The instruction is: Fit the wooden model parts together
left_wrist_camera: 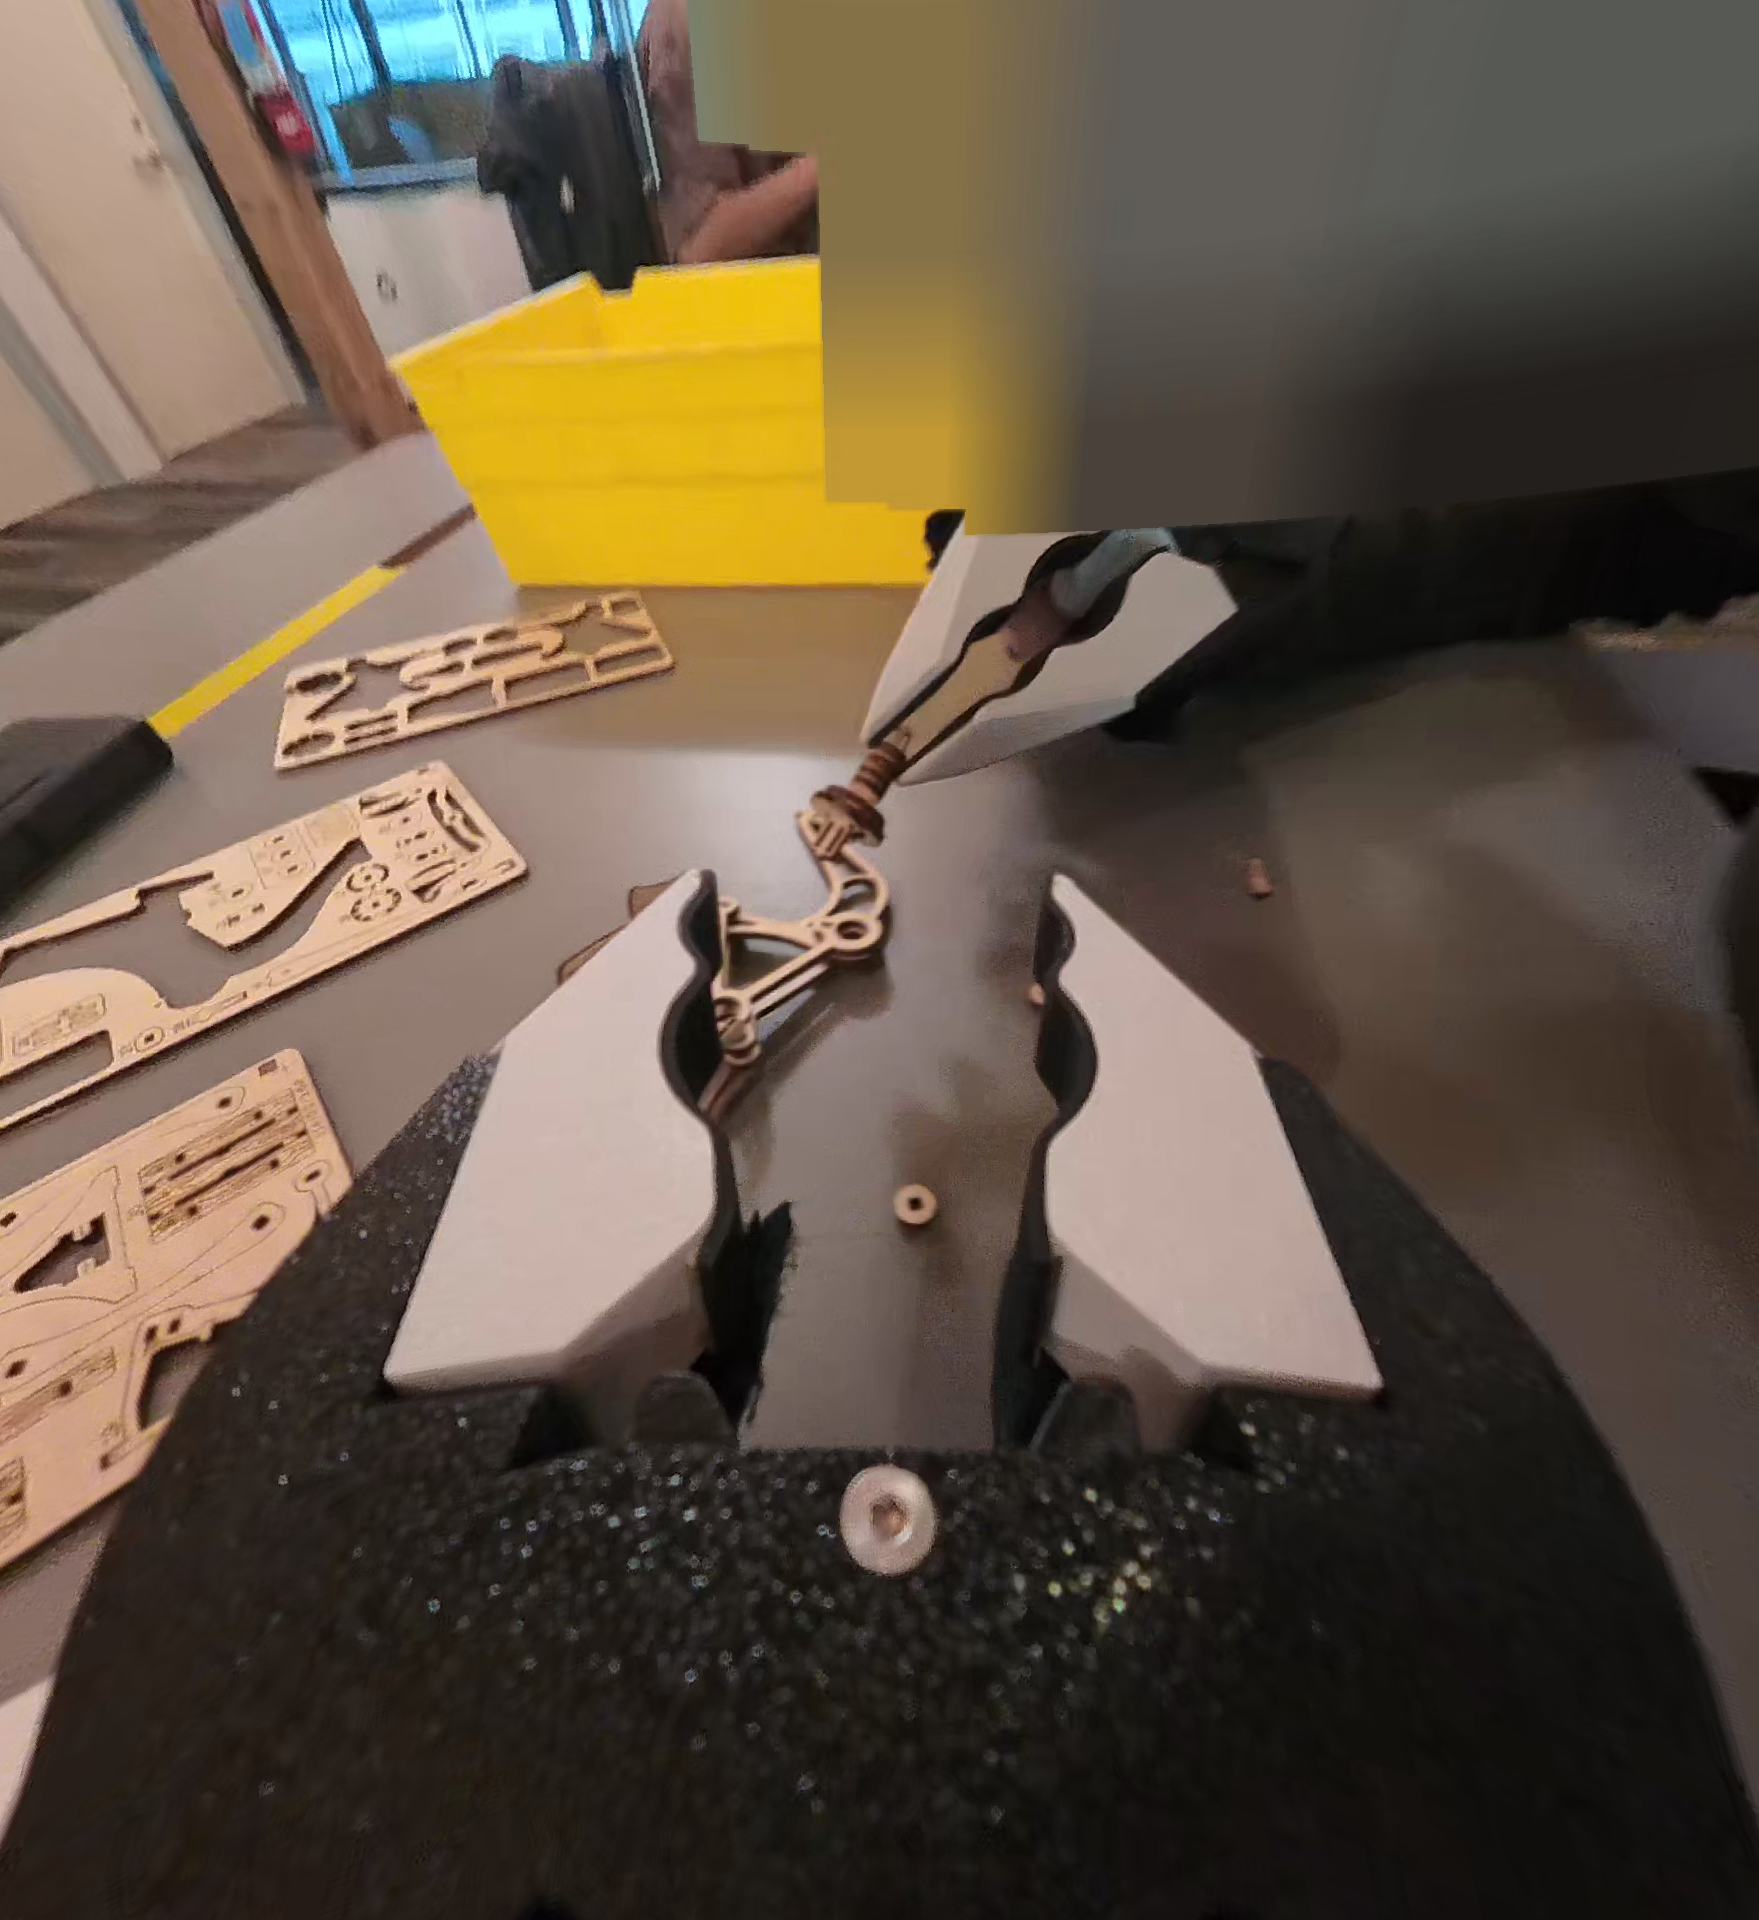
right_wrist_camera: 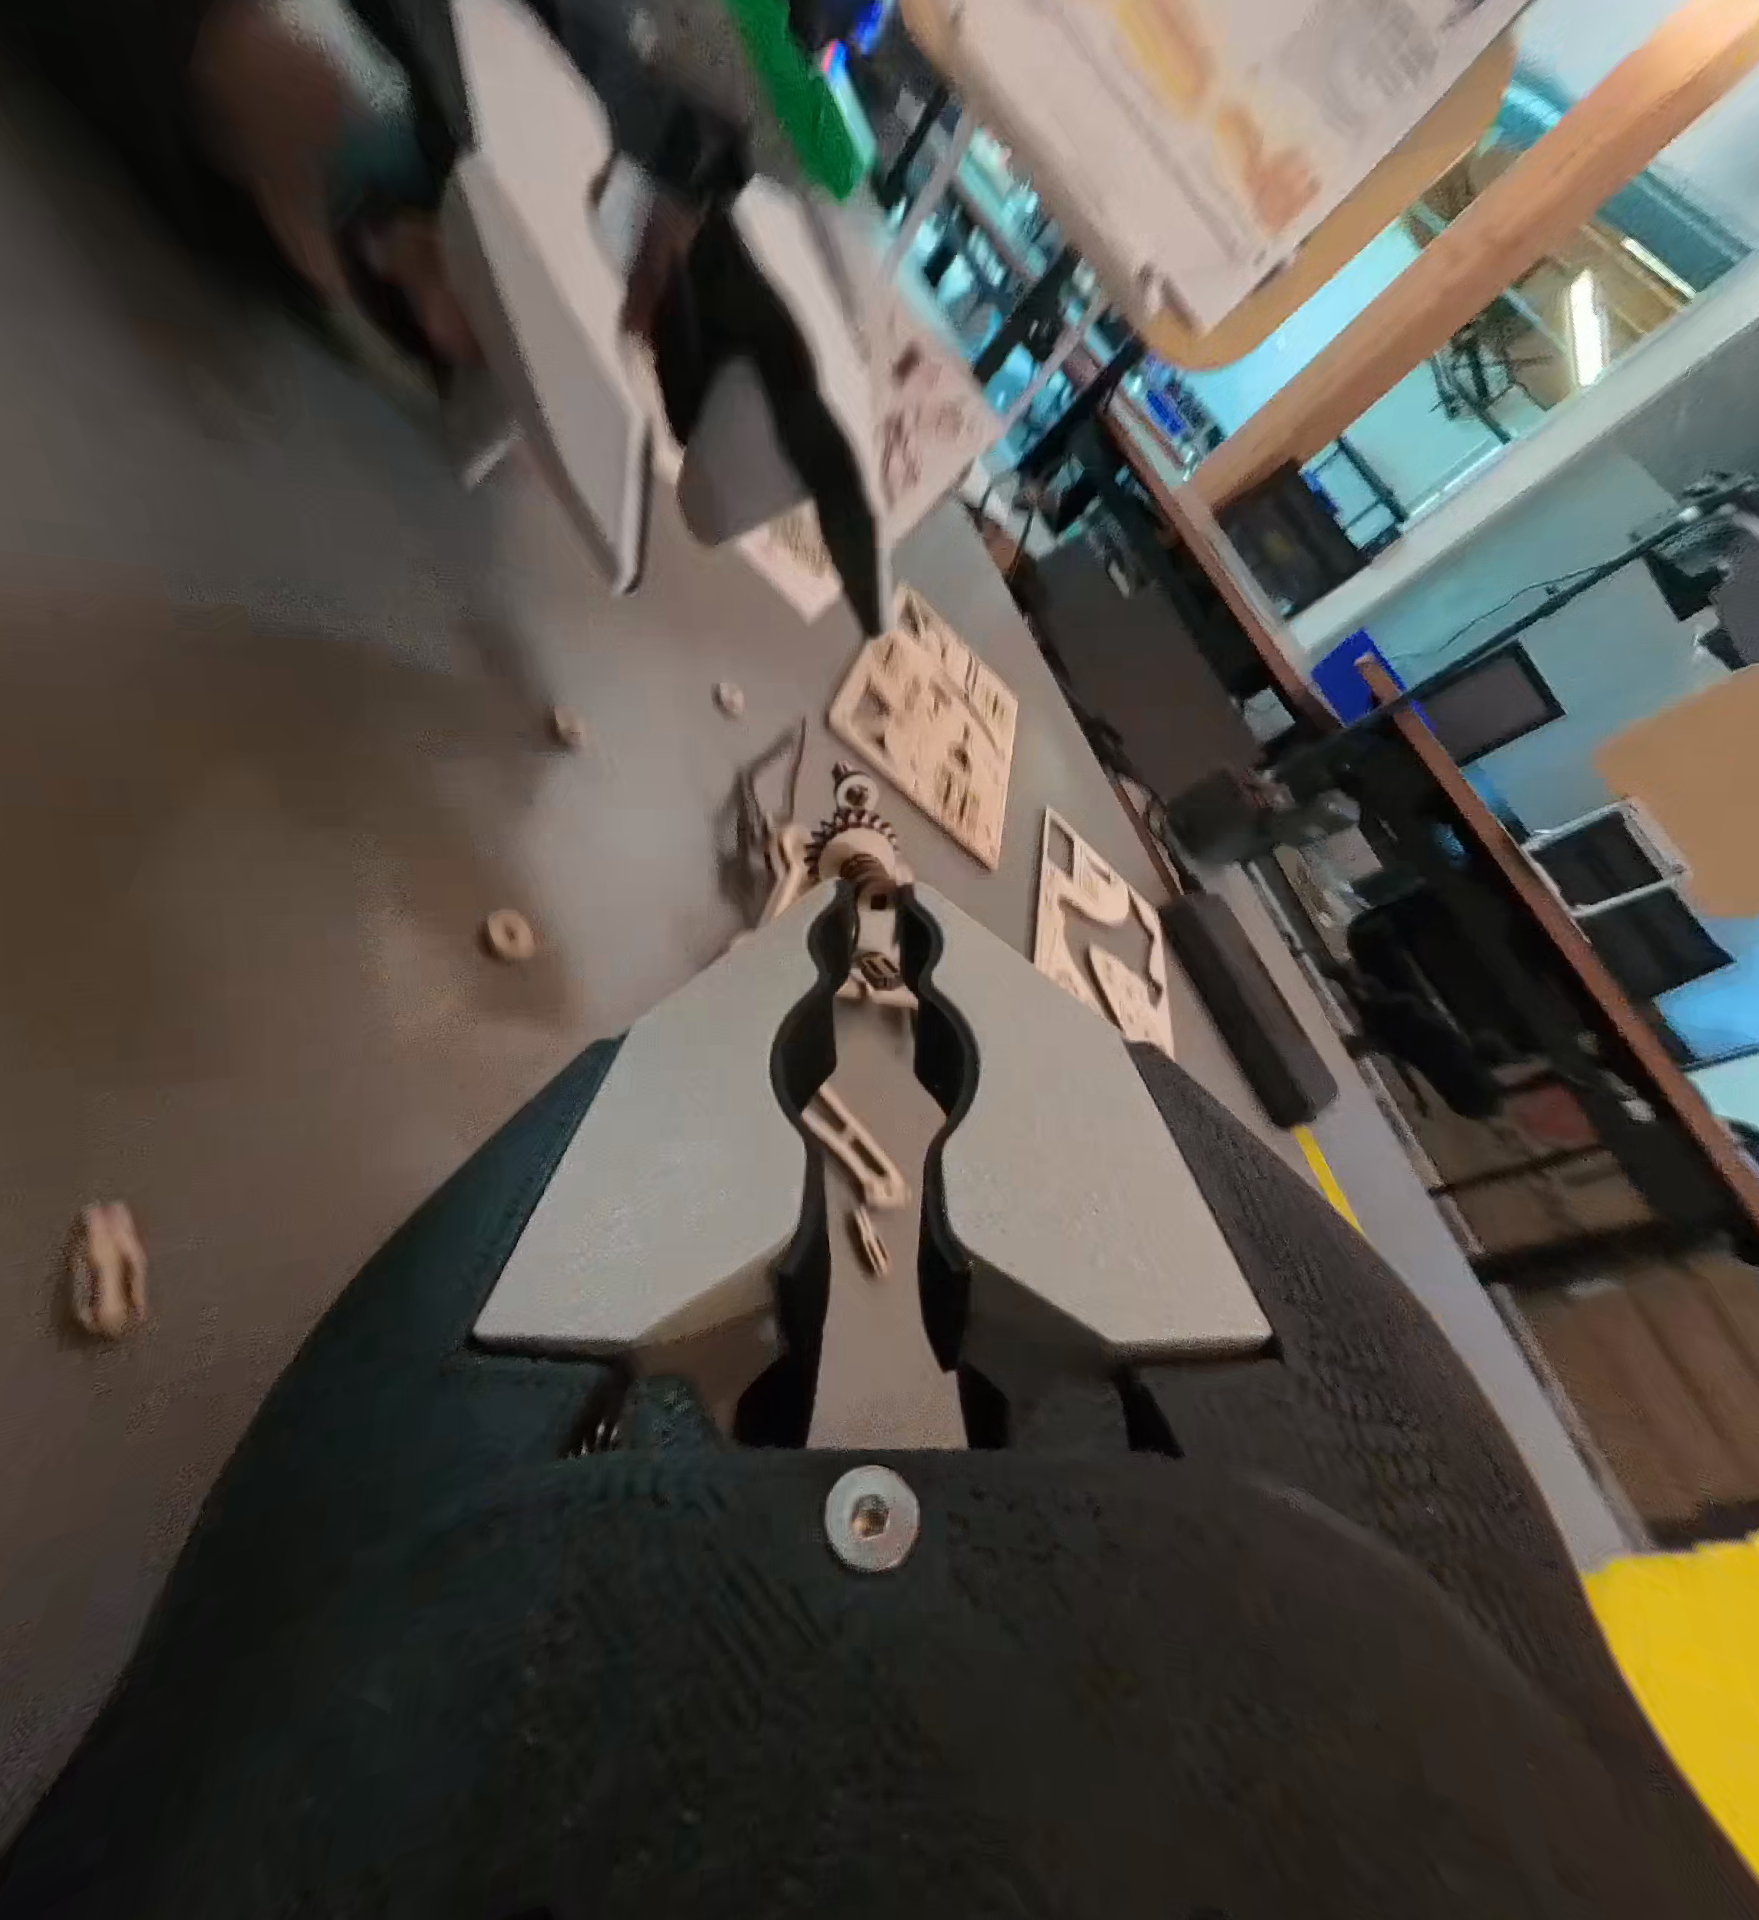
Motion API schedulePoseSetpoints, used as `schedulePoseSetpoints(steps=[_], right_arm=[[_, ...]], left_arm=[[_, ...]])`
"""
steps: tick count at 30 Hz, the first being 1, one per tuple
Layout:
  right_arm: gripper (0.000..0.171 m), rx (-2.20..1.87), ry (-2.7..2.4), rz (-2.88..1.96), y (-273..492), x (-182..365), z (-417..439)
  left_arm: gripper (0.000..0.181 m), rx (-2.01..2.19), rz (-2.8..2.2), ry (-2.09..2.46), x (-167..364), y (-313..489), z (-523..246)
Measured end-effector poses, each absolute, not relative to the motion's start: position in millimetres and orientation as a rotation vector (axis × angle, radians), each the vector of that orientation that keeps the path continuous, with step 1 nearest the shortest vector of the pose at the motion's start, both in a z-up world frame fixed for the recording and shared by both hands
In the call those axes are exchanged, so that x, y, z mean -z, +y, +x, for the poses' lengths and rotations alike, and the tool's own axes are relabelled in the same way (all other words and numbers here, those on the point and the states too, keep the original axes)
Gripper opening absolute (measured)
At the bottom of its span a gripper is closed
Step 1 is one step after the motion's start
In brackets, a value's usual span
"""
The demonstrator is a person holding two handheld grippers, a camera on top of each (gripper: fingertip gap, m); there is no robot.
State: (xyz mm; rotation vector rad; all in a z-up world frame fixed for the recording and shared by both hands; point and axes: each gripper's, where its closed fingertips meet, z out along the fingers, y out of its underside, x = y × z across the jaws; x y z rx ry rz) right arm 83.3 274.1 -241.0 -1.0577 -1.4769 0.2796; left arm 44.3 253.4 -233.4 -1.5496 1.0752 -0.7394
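A flat wooden linkage frame (left_wrist_camera: 833, 925) lies on the grey table (left_wrist_camera: 1374, 1039), one end against the inner pad of my left gripper's left finger. My left gripper (left_wrist_camera: 875, 914) is open and wide around it, holding nothing. My right gripper (left_wrist_camera: 901, 764) comes in from the far right, shut on a small wooden gear-and-axle piece (left_wrist_camera: 867, 779) that meets the frame's far end. In the right wrist view the right gripper (right_wrist_camera: 870, 899) pinches that piece just behind a toothed gear (right_wrist_camera: 849, 831). The left gripper (right_wrist_camera: 750, 457) shows blurred beyond.
Several laser-cut wooden sheets (left_wrist_camera: 231, 925) lie at the left, with a black block (left_wrist_camera: 23, 800) and yellow bin (left_wrist_camera: 646, 436) behind. A small wooden ring (left_wrist_camera: 914, 1205) lies between my left fingers. Loose small parts (right_wrist_camera: 508, 932) and a wooden link (right_wrist_camera: 854, 1143) lie near the right gripper. Left tips to right tips: about 5 cm. The wooden link (right_wrist_camera: 854, 1143) lies around 7 cm away from my right fingertips.
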Motion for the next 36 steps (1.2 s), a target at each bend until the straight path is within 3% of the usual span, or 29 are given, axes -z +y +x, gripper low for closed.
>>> schedulePoseSetpoints(steps=[5,11,23,36], right_arm=[[0.006,-0.163,-1.617,-0.969,281,268,89],[0.007,-0.149,-1.621,-0.885,282,262,92],[0.006,0.252,-1.937,-0.606,279,273,96],[0.006,0.383,-1.757,-0.377,266,250,88]], left_arm=[[0.062,0.656,-1.577,1.176,251,275,65],[0.055,0.602,-1.551,1.249,257,285,70],[0.039,0.643,-1.585,1.351,268,274,67],[0.039,0.71,-1.546,1.364,263,265,72]])
